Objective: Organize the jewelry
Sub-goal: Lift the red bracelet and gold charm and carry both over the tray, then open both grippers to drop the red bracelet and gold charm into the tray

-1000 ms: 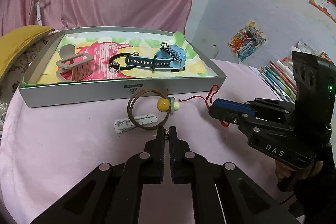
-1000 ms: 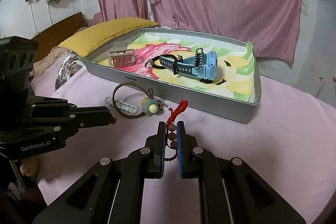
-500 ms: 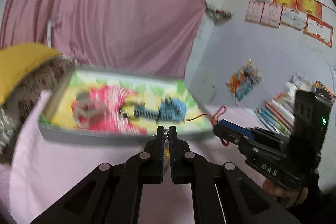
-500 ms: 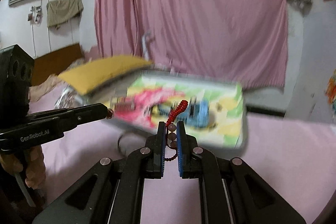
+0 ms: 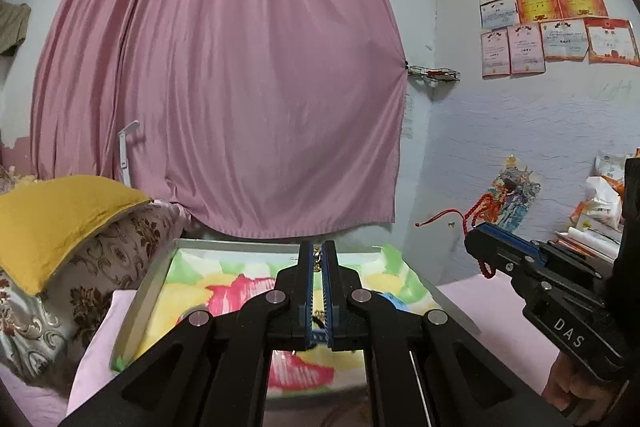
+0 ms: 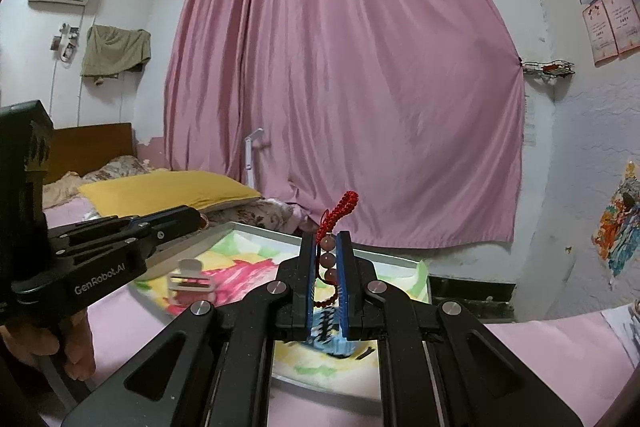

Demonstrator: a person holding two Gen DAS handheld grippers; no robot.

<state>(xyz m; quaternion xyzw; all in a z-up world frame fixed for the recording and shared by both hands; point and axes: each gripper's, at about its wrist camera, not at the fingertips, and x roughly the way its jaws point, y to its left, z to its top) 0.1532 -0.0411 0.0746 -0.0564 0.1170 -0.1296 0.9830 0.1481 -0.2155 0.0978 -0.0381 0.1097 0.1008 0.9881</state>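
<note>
Red braided cord bracelet (image 6: 328, 259) with three pinkish beads sits clamped between the blue pads of the right gripper (image 6: 328, 275); its knotted red tail sticks up above the fingertips and a loop of small dark red beads hangs below the pads. From the left wrist view the same bracelet (image 5: 476, 215) pokes out of the right gripper (image 5: 486, 243) on the right side, red cord trailing left and a short loop dangling underneath. A hand (image 5: 576, 391) wraps that gripper's handle at lower right.

Left gripper (image 5: 318, 267) is clenched on a thin gold-coloured chain (image 5: 317, 261), links visible in the narrow slit between the pads and again lower down; what the chain belongs to can't be told. In the right wrist view the left gripper (image 6: 188, 221) comes in from the left, jaws together, a hand (image 6: 52, 343) under it.

Both grippers hang over a shallow grey tray (image 5: 140, 291) lined with a paper of yellow, green and pink blotches. In the tray: a beige hair claw clip (image 6: 188, 277), blurred, toward the left, and a light blue watch (image 6: 330, 337) mostly hidden behind the right gripper's fingers. The tray rests on a pink cloth surface (image 6: 540, 355). A yellow pillow (image 5: 56, 215) lies left of the tray; a pink curtain (image 5: 224, 87) fills the background.
</note>
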